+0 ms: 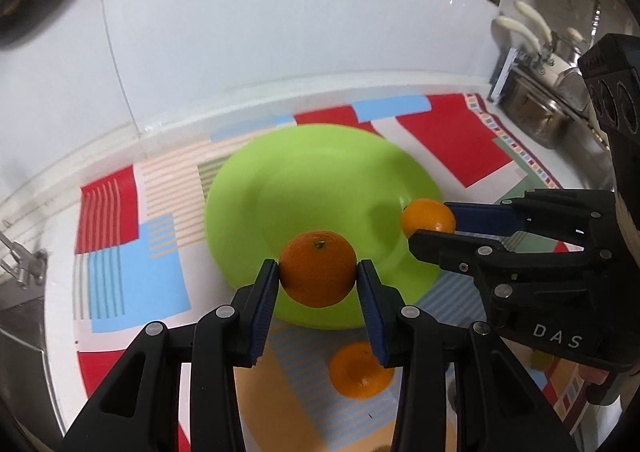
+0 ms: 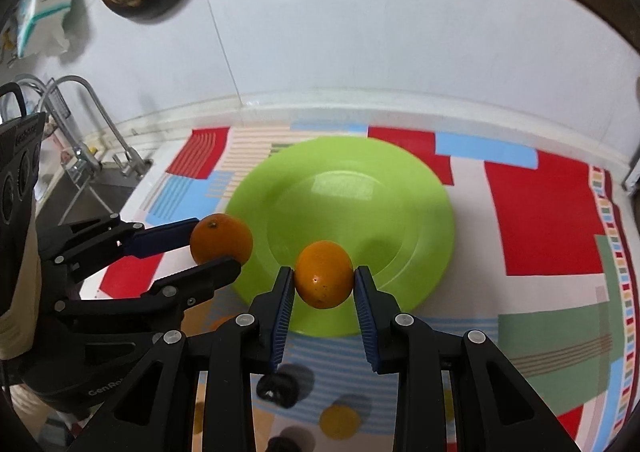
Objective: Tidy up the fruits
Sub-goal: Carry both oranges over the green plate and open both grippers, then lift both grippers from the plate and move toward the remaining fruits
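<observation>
On the body of my right gripper [image 1: 432, 220], seen from the left wrist view, white letters read "DAS". On the body of my left gripper [image 2: 218, 248], seen from the right wrist view, I can read "GenRo", with the rest cut off; a further mark higher on that housing is too blurred to make out.

The green plate [image 2: 400, 187] is my landmark. It sits on a patterned cloth [image 2: 548, 211] of red, blue and striped blocks, and nothing rests on its surface that I can see.

My left gripper [image 1: 318, 272] pinches a darker orange [image 1: 318, 268] between its blue pads [image 1: 266, 308], stem end up, above the plate's near rim. My right gripper [image 2: 324, 276] pinches a smaller orange [image 2: 324, 274], over the near part of the plate. In the left wrist view this smaller fruit [image 1: 428, 217] sits above the plate's right edge.

A third orange [image 1: 360, 370] lies on the cloth just in front of the plate, below my left fingers. In the right wrist view a yellowish fruit [image 2: 340, 422] also lies on the cloth in front of the plate, beside a dark object [image 2: 280, 388] I cannot identify.

To the plate's left in the right wrist view stands a metal faucet [image 2: 92, 123] over a sink.
</observation>
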